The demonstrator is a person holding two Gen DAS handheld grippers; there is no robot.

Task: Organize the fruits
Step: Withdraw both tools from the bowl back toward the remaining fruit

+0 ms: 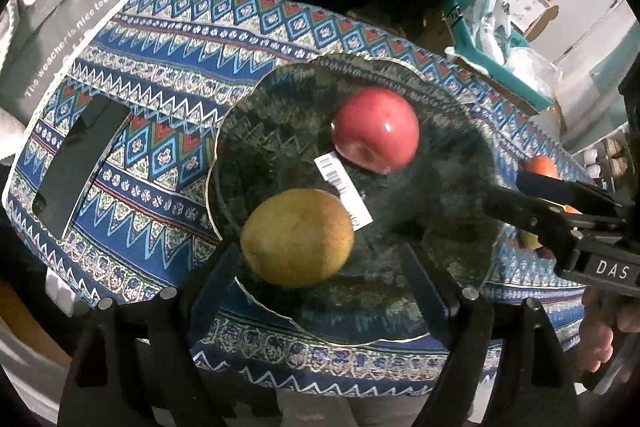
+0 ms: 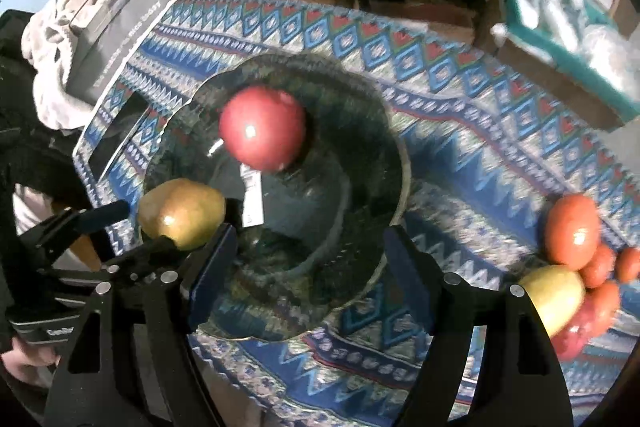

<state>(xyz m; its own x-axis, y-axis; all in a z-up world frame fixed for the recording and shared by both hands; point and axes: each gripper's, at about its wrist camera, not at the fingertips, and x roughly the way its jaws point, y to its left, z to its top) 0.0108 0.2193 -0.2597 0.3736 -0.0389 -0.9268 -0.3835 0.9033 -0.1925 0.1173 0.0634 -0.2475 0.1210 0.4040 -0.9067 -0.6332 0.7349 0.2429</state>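
Observation:
A clear glass plate (image 1: 280,99) lies on the patterned blue cloth; it also shows in the right wrist view (image 2: 360,131). On it sit a red apple (image 1: 376,129) (image 2: 262,127) and a yellow-brown pear (image 1: 298,237) (image 2: 182,213). My left gripper (image 1: 320,287) is open, with the pear just ahead between its fingers and free of them. My right gripper (image 2: 308,263) is open and empty above the plate's near edge; it shows at the right of the left wrist view (image 1: 532,203). A pile of orange, yellow and red fruits (image 2: 576,267) lies on the cloth to the right.
A barcode label (image 1: 346,189) lies under the plate. A black phone (image 1: 76,167) lies at the cloth's left. A grey bag (image 1: 56,27) stands at the far left. A teal box with plastic bags (image 1: 500,39) stands behind on the right.

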